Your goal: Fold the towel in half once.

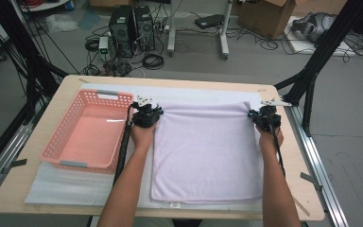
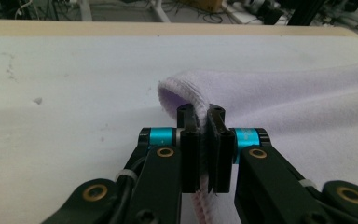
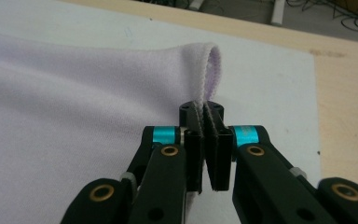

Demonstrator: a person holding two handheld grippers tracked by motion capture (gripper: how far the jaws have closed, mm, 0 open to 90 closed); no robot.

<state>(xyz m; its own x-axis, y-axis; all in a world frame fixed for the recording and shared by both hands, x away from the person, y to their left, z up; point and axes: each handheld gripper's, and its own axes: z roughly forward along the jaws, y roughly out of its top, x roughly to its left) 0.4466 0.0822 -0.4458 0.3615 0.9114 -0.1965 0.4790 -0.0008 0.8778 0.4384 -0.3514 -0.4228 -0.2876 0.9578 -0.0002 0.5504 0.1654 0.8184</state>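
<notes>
A pale lilac towel (image 1: 207, 151) lies spread flat on a white mat (image 1: 66, 187) covering a light wooden counter (image 1: 307, 198), seen from above the person's side. To its left sits an empty salmon-pink plastic basket (image 1: 56, 142), just beside the towel's left edge. Two bare forearms reach in from the bottom, each hand carrying a tool. The left hand-held gripper (image 1: 146, 115) sits at the towel's far left corner, and the right hand-held gripper (image 1: 263, 117) at the far right corner. From the left gripper view, its black jaws are clenched on the hemmed edge of the towel (image 2: 186, 88), the corner curling up in a small loop just past the jaw tips; the right gripper view shows the same — jaws pinched tight on the stitched hem (image 3: 209, 65), the corner standing up above them. So both far corners are grasped, and the cloth is barely lifted; most of it rests flat on the mat. Judging by this, the work looks to be at its start: the grip is made, but no fold is formed yet. What seems left is bringing the far edge over toward the near edge, any further folds, and likely placing the towel in the basket.
</notes>
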